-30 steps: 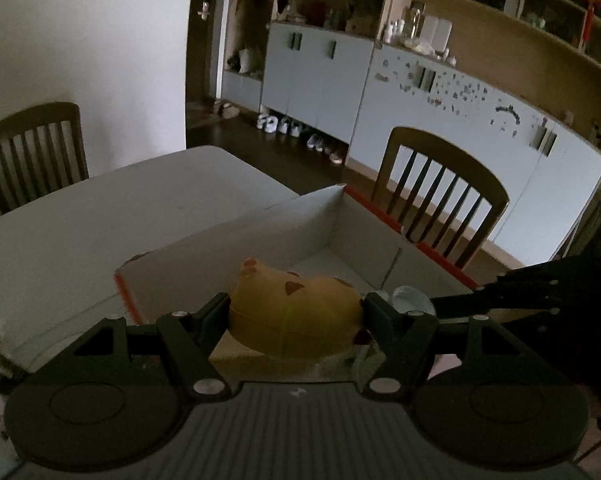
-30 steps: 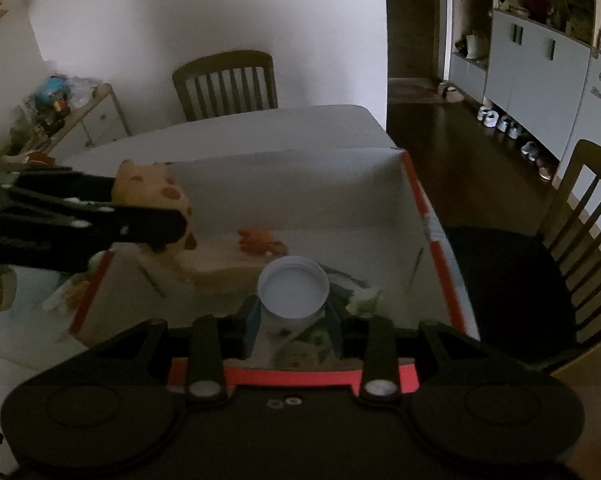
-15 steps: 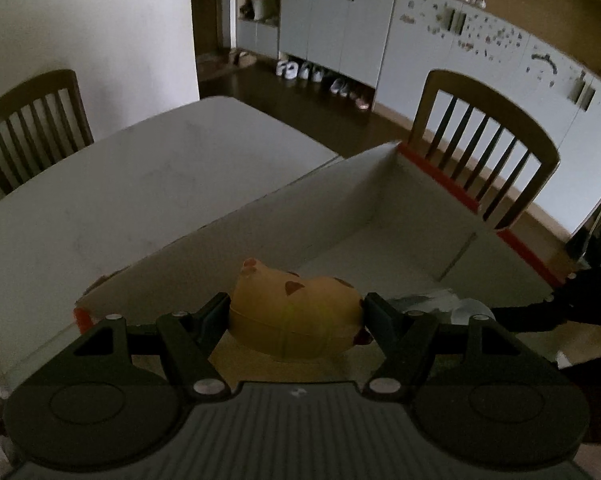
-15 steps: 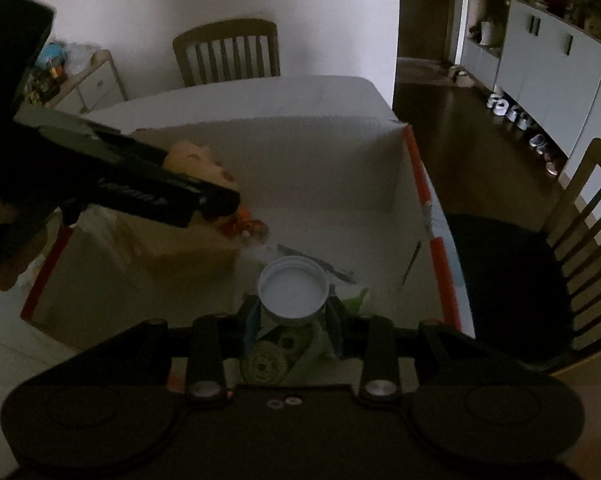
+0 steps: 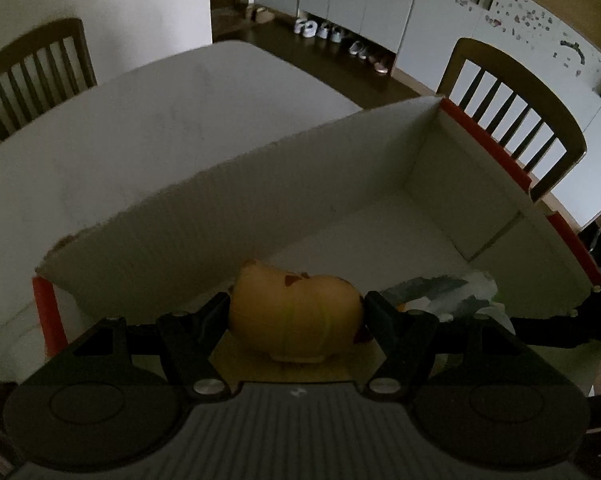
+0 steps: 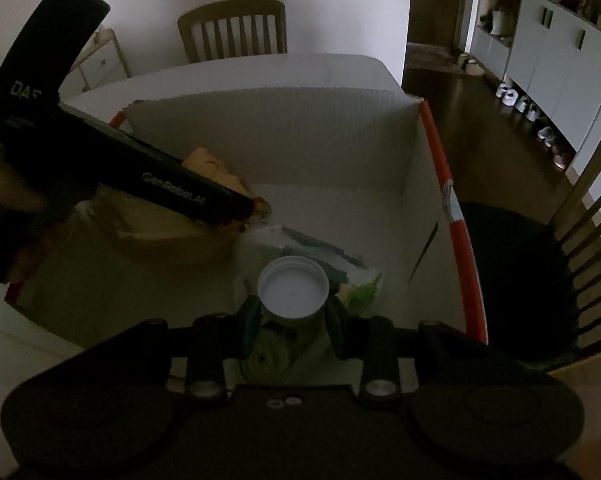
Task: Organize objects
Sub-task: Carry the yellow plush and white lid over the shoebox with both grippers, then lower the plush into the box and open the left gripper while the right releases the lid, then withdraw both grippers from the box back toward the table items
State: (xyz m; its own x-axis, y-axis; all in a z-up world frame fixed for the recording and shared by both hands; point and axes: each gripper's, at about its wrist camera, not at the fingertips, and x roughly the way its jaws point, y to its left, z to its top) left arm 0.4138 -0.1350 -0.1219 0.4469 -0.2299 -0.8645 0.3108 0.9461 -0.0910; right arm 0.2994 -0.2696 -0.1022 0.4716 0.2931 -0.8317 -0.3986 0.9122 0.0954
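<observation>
My left gripper point(image 5: 296, 312) is shut on a yellow plush toy point(image 5: 294, 314) with brown spots and holds it inside the white cardboard box point(image 5: 228, 216) with red edges, low over a tan cardboard piece. The right wrist view shows that gripper point(image 6: 236, 210) reaching in from the left with the toy point(image 6: 204, 160). My right gripper point(image 6: 293, 312) is shut on a white-capped jar point(image 6: 293, 292) with a green label, held over the box's near side.
A plastic bag with dark print point(image 6: 320, 252) lies on the box floor point(image 6: 340, 208). The box stands on a white table point(image 5: 140, 128). Wooden chairs point(image 5: 512, 104) stand around it. Grey cupboards and shoes point(image 5: 340, 36) line the far wall.
My left gripper has moved down and deeper into the box with the plush toy. My right gripper has tilted down over the box, still holding the jar.
</observation>
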